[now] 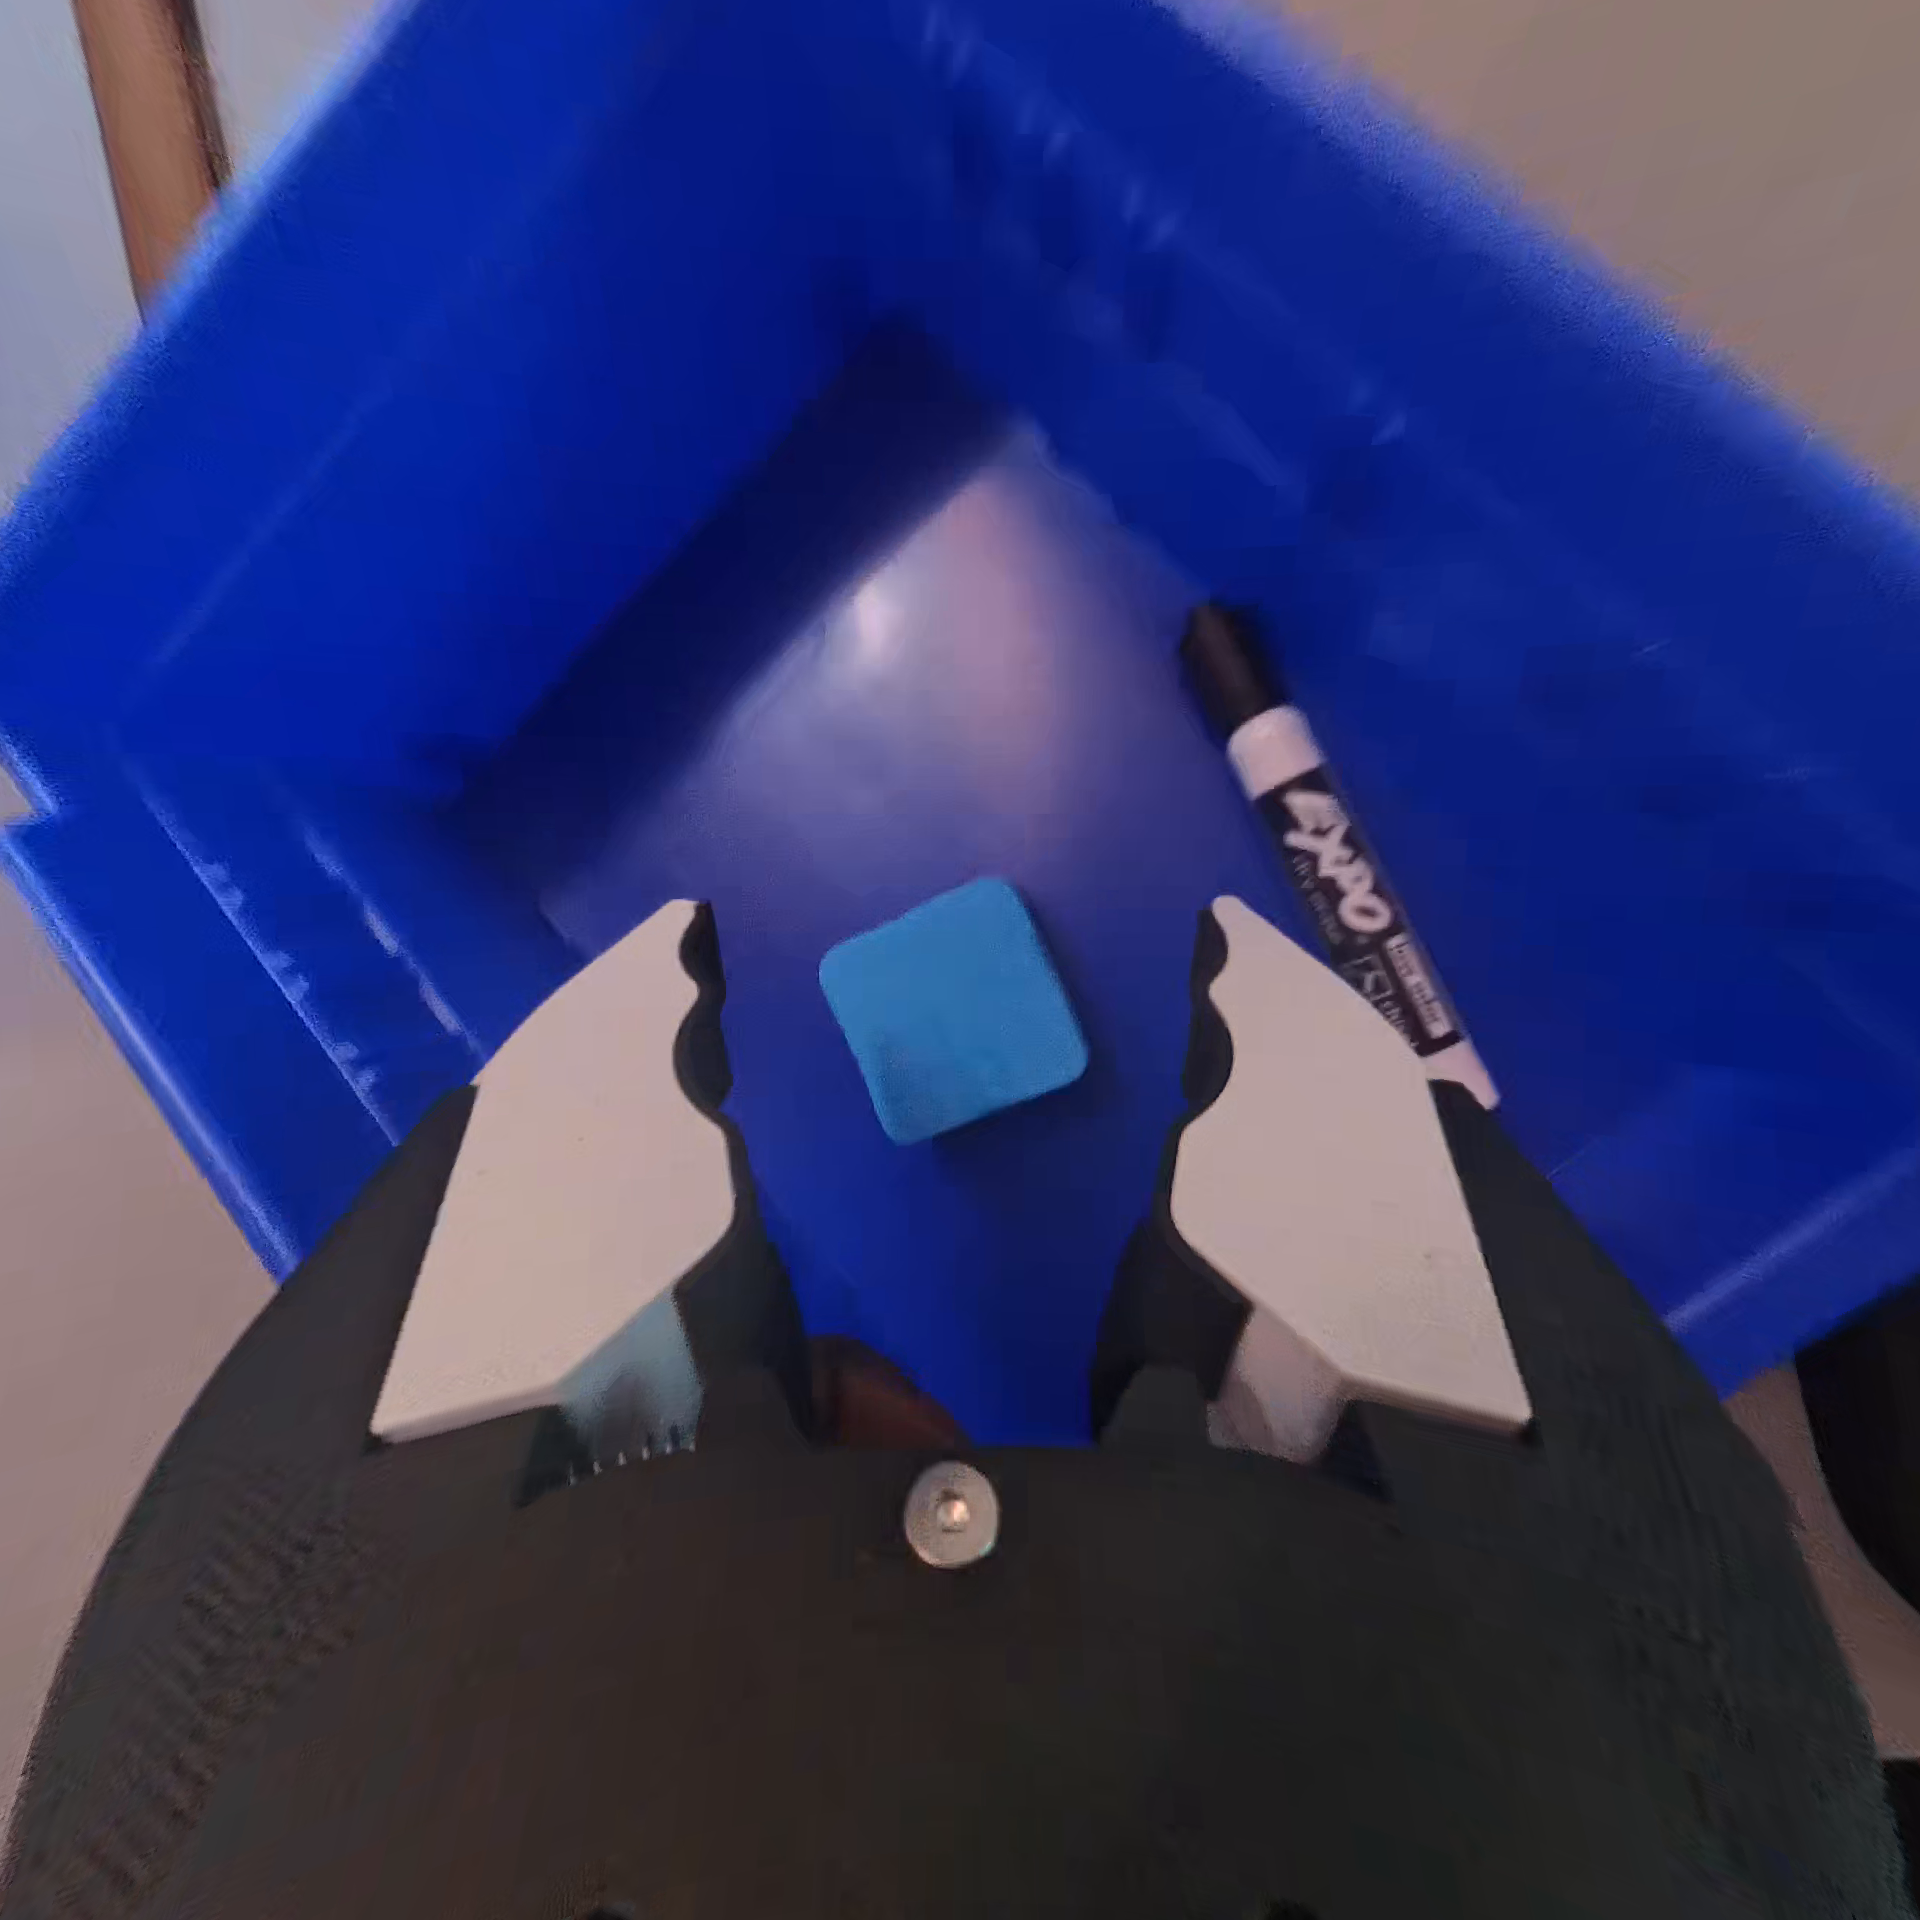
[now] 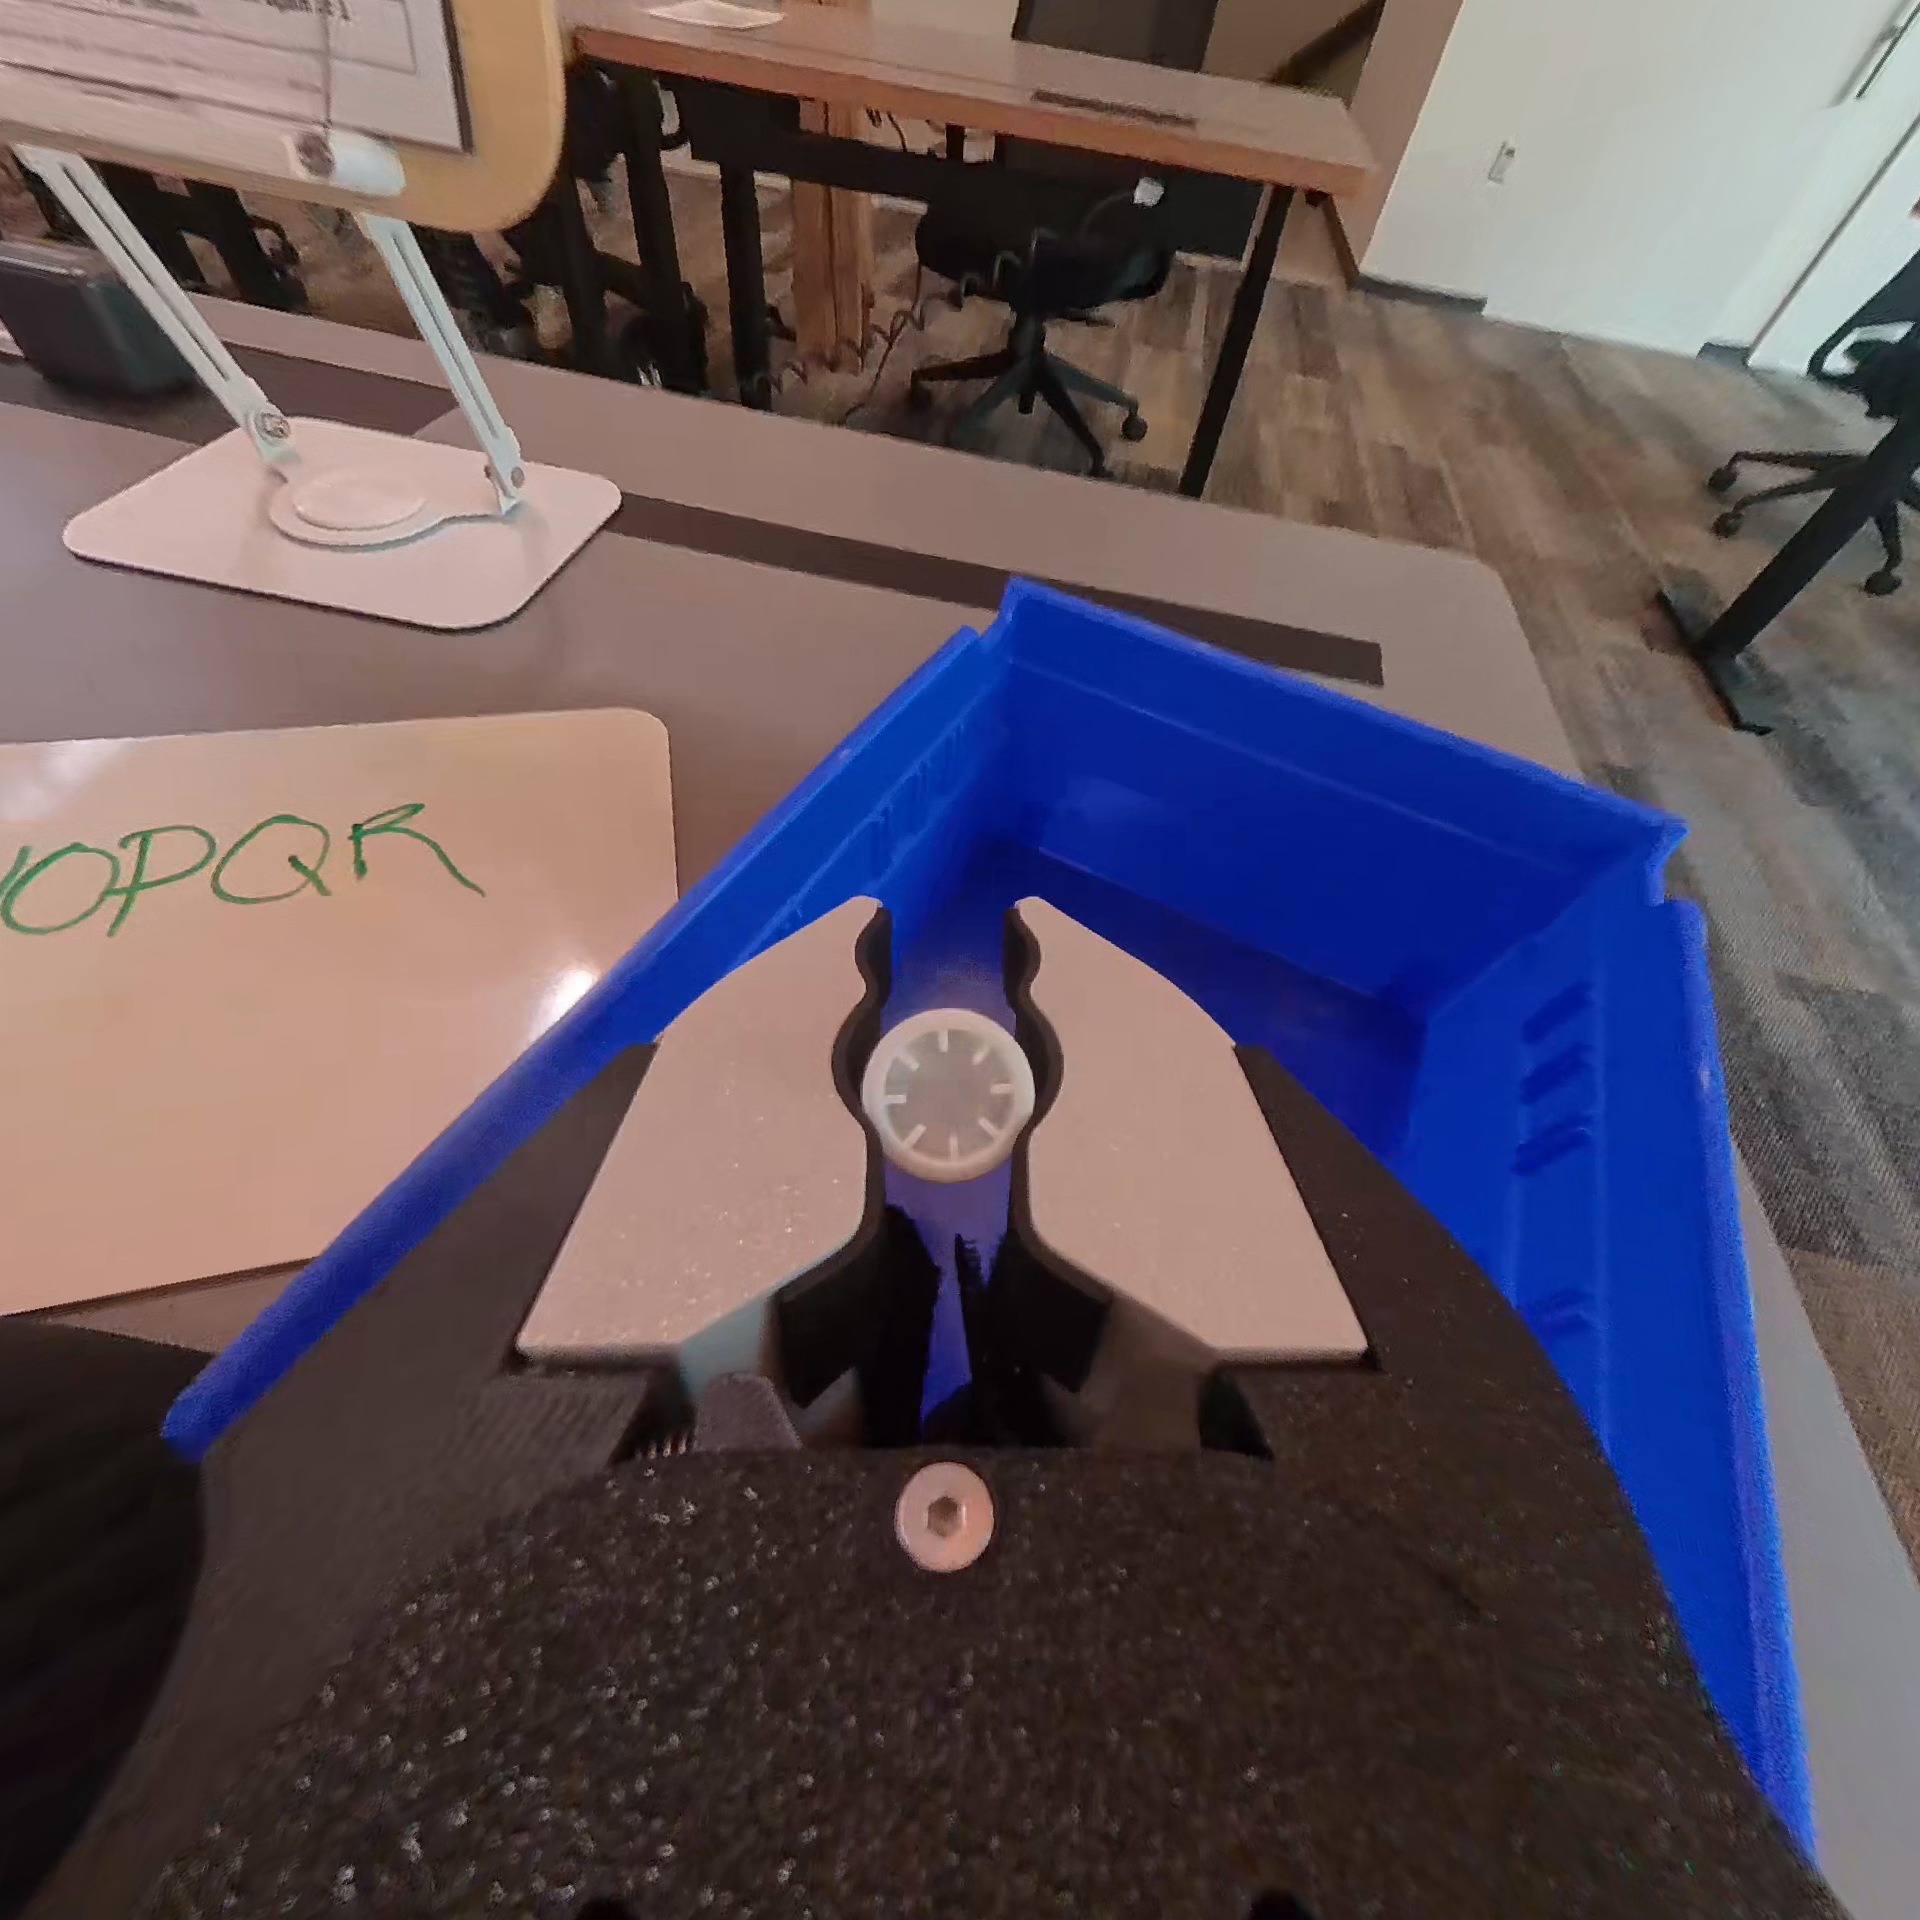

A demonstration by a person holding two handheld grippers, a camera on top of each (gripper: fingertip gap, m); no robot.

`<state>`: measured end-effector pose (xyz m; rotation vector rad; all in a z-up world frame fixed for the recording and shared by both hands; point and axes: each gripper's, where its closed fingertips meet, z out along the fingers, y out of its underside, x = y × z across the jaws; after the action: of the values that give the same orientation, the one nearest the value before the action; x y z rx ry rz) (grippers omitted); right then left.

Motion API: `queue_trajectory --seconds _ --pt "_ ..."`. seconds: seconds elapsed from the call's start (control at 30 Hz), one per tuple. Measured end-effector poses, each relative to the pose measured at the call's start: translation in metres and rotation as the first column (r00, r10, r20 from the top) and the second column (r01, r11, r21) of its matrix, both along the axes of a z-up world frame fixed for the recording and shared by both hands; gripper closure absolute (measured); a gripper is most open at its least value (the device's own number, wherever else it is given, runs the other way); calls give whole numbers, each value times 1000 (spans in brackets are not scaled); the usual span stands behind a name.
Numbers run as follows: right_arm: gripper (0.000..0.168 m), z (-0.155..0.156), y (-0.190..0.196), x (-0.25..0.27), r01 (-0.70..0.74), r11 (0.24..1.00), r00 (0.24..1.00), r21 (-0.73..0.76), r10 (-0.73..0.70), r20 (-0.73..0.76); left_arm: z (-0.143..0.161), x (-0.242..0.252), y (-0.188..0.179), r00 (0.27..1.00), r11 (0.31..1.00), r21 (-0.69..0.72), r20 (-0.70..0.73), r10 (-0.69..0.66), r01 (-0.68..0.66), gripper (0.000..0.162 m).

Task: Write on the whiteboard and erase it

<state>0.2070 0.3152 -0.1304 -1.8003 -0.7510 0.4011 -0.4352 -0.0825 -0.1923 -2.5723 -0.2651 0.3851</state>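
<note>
In the left wrist view my left gripper (image 1: pixel 956 914) is open over a blue bin (image 1: pixel 520 520). A small light-blue square eraser (image 1: pixel 951 1010) lies on the bin floor between the fingers, untouched. A black-capped marker (image 1: pixel 1340 862) lies along the bin's right wall. In the right wrist view my right gripper (image 2: pixel 948 914) is shut on a marker (image 2: pixel 948 1093), seen end-on as a white round end, held over the blue bin (image 2: pixel 1351 831). The whiteboard (image 2: pixel 312 1039) lies to the left on the table, with green letters written on it.
A white tablet stand (image 2: pixel 343 520) sits at the back left of the brown table (image 2: pixel 831 623). The table's right edge lies just beyond the bin. Office chairs (image 2: pixel 1039 301) and desks stand on the floor behind.
</note>
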Motion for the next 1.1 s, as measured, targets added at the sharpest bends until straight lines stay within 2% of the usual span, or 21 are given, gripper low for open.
queue_trajectory --seconds 0.13,0.23,0.37,0.43,0.53,0.6,0.63,0.67,0.7,0.77,0.8,0.87,0.9,0.97,1.1 --pt "154 -12 2 4 1 1000 999 -24 1 49 -32 -3 -18 994 982 -158 22 112 -107 76" --pt "155 -14 0 7 -5 999 999 -42 7 52 -47 -6 -23 985 966 -209 47 163 -150 80" --pt "154 -19 -5 11 0 998 998 -63 4 60 -51 -2 -21 980 977 -170 128 152 -129 100" --pt "152 -17 -7 12 5 998 999 -61 -3 47 -51 -1 -20 986 983 -150 119 119 -101 101" --pt "141 -4 -15 9 12 999 1000 -38 -11 24 -40 3 -14 997 995 -85 58 53 -48 102" --pt "126 18 -32 -10 -44 999 999 17 44 3 -8 7 -5 999 1000 25 -53 -2 3 102" --pt "116 32 -47 -27 -109 992 994 57 109 -13 14 18 4 991 991 95 -112 -78 89 103" --pt "109 48 -66 -51 -200 974 979 105 204 -26 37 40 18 971 960 177 -141 -193 217 103" --pt "105 64 -90 -79 -313 936 946 159 322 -30 59 74 33 926 885 273 -142 -350 377 104" --pt "102 85 -148 -140 -559 795 818 235 575 1 95 157 57 727 622 405 -191 -659 670 104" --pt "102 84 -179 -168 -681 699 722 219 691 38 98 190 65 615 515 371 -236 -752 773 104" --pt "102 63 -225 -209 -844 528 536 91 832 140 78 243 91 439 392 212 -264 -859 895 104" --pt "103 51 -234 -223 -871 489 488 46 852 190 59 264 105 378 356 133 -236 -895 925 104" --pt "108 30 -236 -240 -885 466 450 -4 856 257 24 296 132 280 280 20 -167 -945 960 103" --pt "116 -13 -239 -254 -894 422 395 -152 901 177 -25 343 162 171 171 9 -5 -985 985 103"
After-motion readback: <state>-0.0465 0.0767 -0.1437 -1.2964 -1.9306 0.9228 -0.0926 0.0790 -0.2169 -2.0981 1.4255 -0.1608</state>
